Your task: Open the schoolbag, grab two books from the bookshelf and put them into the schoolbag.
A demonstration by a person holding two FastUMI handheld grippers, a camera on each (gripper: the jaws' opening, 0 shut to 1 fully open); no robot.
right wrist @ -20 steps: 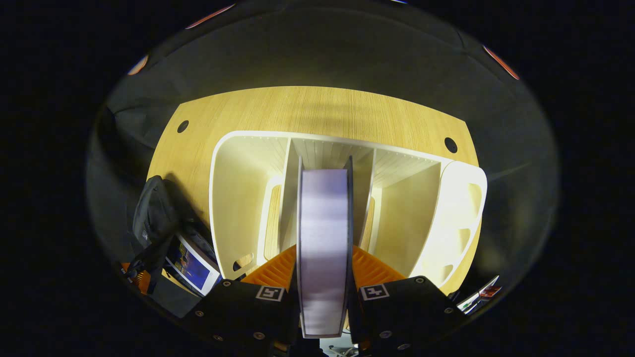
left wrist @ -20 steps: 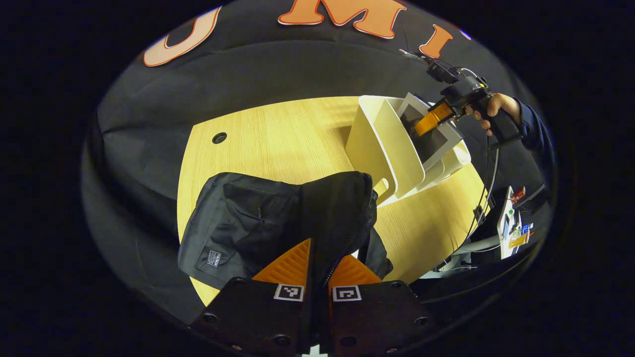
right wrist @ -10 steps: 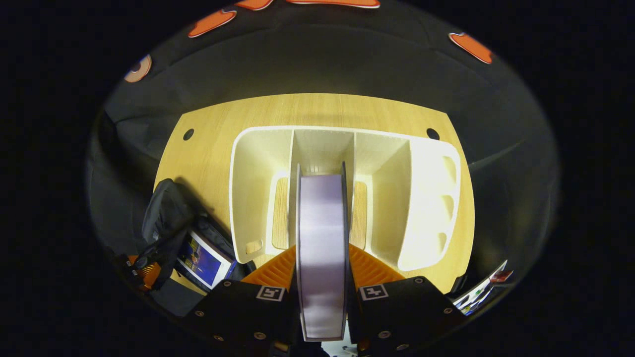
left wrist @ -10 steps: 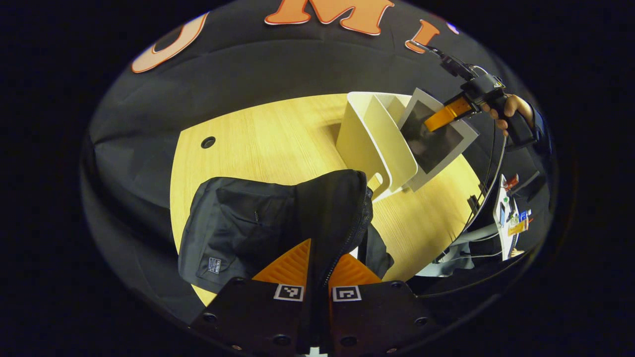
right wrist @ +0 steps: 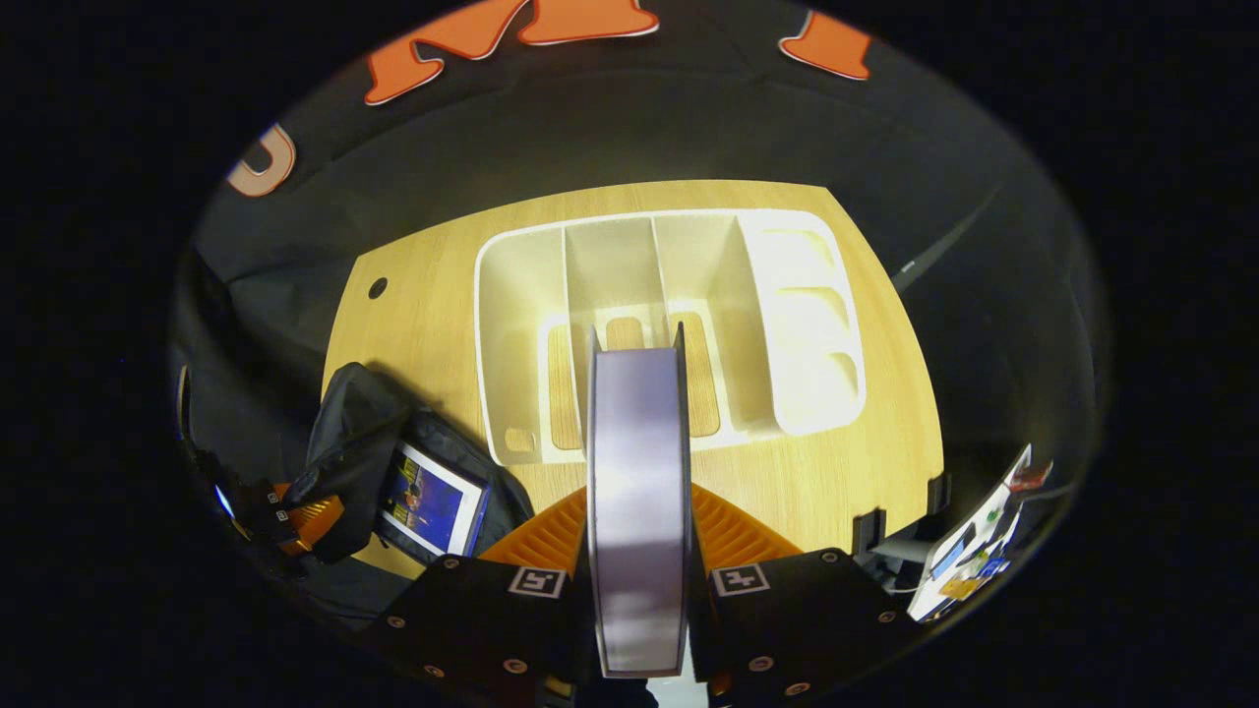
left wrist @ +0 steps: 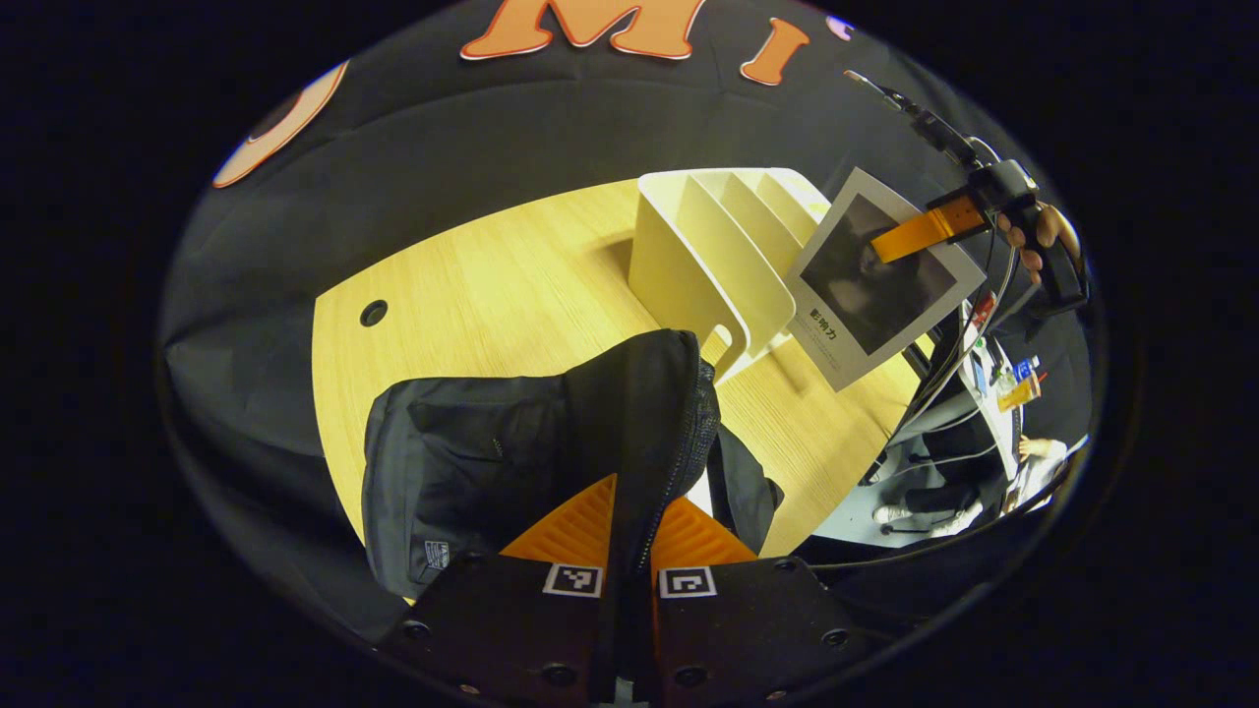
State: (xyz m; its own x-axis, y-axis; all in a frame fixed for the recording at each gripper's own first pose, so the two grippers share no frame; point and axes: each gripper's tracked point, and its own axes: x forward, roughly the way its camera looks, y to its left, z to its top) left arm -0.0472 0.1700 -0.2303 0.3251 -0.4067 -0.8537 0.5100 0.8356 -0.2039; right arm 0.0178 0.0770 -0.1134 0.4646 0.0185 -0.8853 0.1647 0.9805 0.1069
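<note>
While the left gripper [left wrist: 629, 521] pinches the black fabric schoolbag's [left wrist: 511, 442] zipper edge on the wood table [left wrist: 492, 285], the right gripper [right wrist: 639, 521] clamps a grey-covered book [right wrist: 637, 472] above the white plastic bookshelf [right wrist: 787, 324], w/ another book [right wrist: 433, 497] in the bag.

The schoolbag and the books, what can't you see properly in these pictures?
- Inside of the schoolbag: left gripper view, hidden by its raised flap.
- Blue book in the bag: right gripper view, lower part hidden in the bag, cover too small to make out.
- Grey book: cover dark and blurred in left gripper view; right gripper view shows its page edge.
- Bookshelf: left gripper view, right end behind the grey book.
</note>
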